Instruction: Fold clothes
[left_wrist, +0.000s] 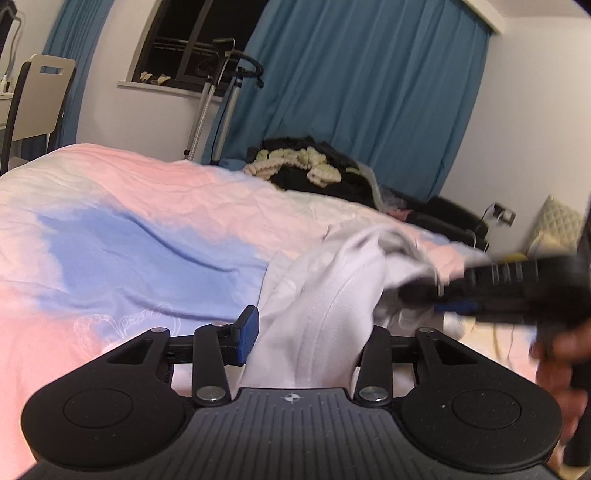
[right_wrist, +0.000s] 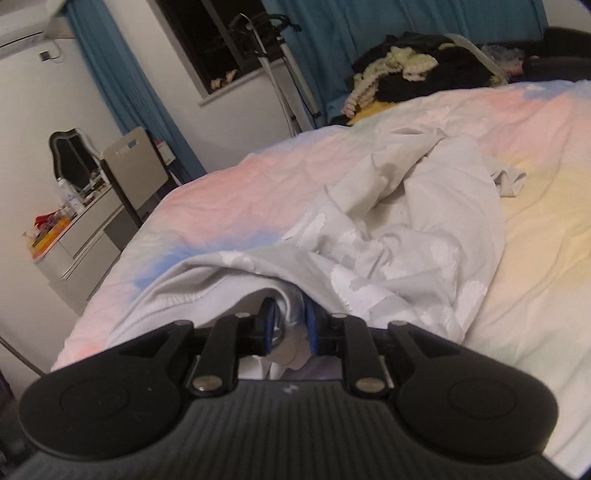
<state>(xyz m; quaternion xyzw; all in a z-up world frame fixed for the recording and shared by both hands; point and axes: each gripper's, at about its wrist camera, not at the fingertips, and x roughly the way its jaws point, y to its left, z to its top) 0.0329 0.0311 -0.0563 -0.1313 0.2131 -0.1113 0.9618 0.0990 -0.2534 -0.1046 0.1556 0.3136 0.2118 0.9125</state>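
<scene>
While teal curtains (left_wrist: 369, 92) back the pastel bed (left_wrist: 110, 240), both grippers' jaws pinch the white garment (right_wrist: 406, 229).

Gripper (right_wrist: 289, 328): at 6 o'clock, blue pads closed on a fold of garment.
Garment (right_wrist: 406, 236): pale grey-white, crumpled, spread from centre toward 1 o'clock on bed.
Bed (right_wrist: 535, 258): pink, blue, yellow cover.
Dark pile (right_wrist: 424, 70): at 1 o'clock, beyond bed.
Chair (right_wrist: 136, 170): at 9 o'clock, beside bed.
</scene>
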